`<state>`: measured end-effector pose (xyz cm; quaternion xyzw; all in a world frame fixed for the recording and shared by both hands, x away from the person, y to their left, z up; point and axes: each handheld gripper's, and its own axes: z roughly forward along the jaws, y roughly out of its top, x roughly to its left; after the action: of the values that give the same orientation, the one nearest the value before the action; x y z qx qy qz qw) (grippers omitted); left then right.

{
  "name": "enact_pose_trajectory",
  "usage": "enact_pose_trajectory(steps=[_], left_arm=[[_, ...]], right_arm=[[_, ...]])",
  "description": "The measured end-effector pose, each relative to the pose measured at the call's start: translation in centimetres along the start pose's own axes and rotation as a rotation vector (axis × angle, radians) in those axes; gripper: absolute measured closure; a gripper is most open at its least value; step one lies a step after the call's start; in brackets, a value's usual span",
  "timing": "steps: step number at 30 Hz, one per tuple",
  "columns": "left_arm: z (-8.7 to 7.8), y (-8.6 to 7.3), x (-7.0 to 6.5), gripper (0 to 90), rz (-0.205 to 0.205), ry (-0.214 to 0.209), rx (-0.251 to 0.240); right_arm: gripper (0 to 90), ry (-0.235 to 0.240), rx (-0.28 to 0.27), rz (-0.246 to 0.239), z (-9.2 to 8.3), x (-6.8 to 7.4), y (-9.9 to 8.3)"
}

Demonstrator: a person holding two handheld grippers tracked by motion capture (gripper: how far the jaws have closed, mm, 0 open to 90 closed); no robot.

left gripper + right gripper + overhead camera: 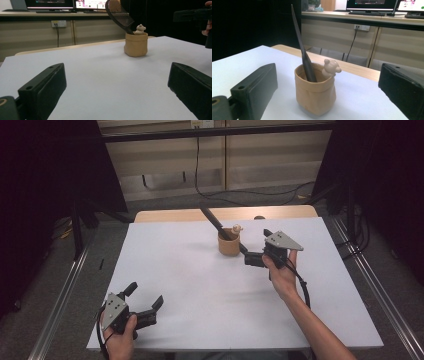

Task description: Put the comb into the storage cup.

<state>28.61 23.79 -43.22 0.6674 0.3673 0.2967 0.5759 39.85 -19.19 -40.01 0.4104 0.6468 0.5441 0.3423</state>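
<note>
Just above the middle of the high view, a small tan soft-sided pot [229,243] with a tiny bear figure on its rim stands on the white bench [200,285], holding a black comb [214,222] that leans up-left. The right gripper [248,254] sits just right of it, fingers apart, the pot between them. Closing low and squarely around the pot should avoid tipping it. The left gripper [146,296] rests at lower left, fingers apart.

We see the tan cup [315,93] w/ a matt, soft rubber-like skin, and its little bear [331,67] looks the same. The comb [117,13] is black plastic, slightly glossy. The table [200,285] has a smooth matt white top w/ a wood edge. Gripper plates look like grey metal.
</note>
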Motion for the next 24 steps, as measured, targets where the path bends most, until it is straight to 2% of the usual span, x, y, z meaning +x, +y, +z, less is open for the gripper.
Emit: enact_pose_trajectory(steps=[6, 12, 17, 24], left_arm=[[-0.3, 0.0, 0.0, 2.0, -0.013, 0.010, -0.008], [-0.3, 0.0, 0.0, 2.0, -0.002, 0.017, -0.002], [-0.1, 0.0, -0.1, 2.1, -0.011, 0.027, 0.000], [0.0, -0.1, -0.2, 2.1, -0.016, 0.030, 0.000]], right_arm=[[0.0, -0.023, -0.001, -0.015, -1.3, -0.1, -0.4], [0.3, -0.029, -0.019, -0.007, -2.8, -0.2, -0.9], [0.5, -0.062, -0.030, -0.039, -4.3, -0.1, -1.3], [0.4, -0.054, -0.046, -0.025, -6.0, -0.1, -1.9]])
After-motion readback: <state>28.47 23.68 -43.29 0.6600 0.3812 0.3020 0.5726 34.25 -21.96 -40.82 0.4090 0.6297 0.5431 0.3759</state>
